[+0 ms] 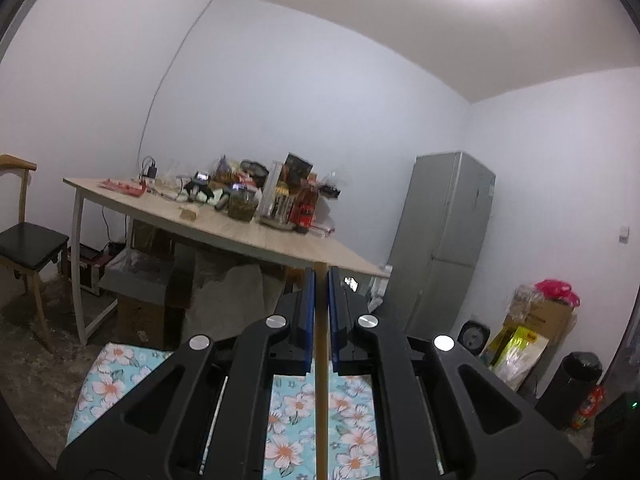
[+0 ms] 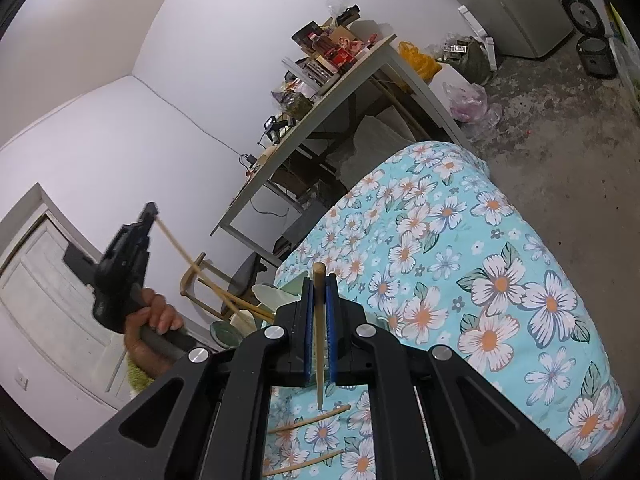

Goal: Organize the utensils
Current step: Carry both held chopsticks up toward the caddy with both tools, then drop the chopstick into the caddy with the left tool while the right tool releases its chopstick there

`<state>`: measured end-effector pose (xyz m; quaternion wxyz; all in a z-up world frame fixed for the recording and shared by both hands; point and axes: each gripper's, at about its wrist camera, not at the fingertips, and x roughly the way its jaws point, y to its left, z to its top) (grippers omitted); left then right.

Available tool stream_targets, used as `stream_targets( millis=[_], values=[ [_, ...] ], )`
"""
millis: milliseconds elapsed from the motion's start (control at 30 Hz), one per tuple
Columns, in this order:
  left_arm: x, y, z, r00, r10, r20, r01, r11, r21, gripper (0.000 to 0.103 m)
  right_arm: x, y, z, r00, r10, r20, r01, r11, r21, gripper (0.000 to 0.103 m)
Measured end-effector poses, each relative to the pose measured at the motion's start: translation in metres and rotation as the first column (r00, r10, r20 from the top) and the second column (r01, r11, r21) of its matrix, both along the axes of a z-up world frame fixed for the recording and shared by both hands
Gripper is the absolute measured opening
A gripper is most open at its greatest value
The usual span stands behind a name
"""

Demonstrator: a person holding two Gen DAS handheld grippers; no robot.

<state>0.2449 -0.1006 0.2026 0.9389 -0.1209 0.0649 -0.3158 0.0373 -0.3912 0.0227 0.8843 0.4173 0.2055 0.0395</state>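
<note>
room: white walls, rough grey concrete floor [image 2: 568, 168], ceiling light blown out at the top of the left wrist view

fridge [image 1: 444, 240]: tall grey two-door one, standing in the far corner

desk [image 1: 224, 228]: long wooden top on white legs, its back half piled with jars, bottles and boxes — too cluttered to name most of it

floral cloth [image 2: 460, 248]: turquoise with white and orange flowers, covering the work surface under both grippers

chair [image 1: 24, 240]: wooden frame, black seat, left of the desk

left gripper [image 1: 321, 276]: jaws pinched nearly together on a wooden chopstick [image 1: 321, 380] that runs straight up between the blue pads; pointing roughly level at the desk. In the right wrist view it's up in the air on the left, well above the cloth, with the chopstick slanting down out of it

hand [image 2: 152, 332]: wrapped around the left gripper's handle

right gripper [image 2: 319, 280]: also clamped narrow — holding a second chopstick [image 2: 319, 340], thick end poking out past the fingertips, thin end pointing back at the camera

loose chopsticks [image 2: 308, 420]: two more lying flat on the cloth, just under the right gripper, roughly parallel

dishes [image 2: 228, 332]: a greenish bowl and pale plates at the cloth's left edge, partly hidden
</note>
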Motion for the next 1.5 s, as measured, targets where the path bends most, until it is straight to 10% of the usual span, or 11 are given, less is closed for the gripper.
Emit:
stream_targets(
  millis=[267,400,667,1500],
  values=[
    [0.023,-0.022,-0.038,0.993,-0.039,-0.108,0.047,0.996,0.080,0.007,0.004,-0.004,-0.009,1.000,0.002,-0.017,-0.002,1.000,0.016,0.006],
    [0.021,-0.023,-0.045,0.991,-0.062,-0.122,0.073,0.993,0.089,0.028,0.002,-0.004,-0.009,1.000,-0.003,-0.016,0.003,1.000,0.015,0.006],
    [-0.002,-0.006,-0.038,0.992,-0.083,-0.100,0.092,0.991,0.095,0.034,-0.007,0.004,0.005,1.000,-0.006,0.010,0.006,1.000,-0.023,0.006],
    [-0.110,0.127,-0.120,0.970,-0.066,-0.233,0.103,0.983,0.152,0.059,0.011,0.079,0.162,0.955,0.073,0.289,0.046,0.922,-0.385,0.006]
  ],
)
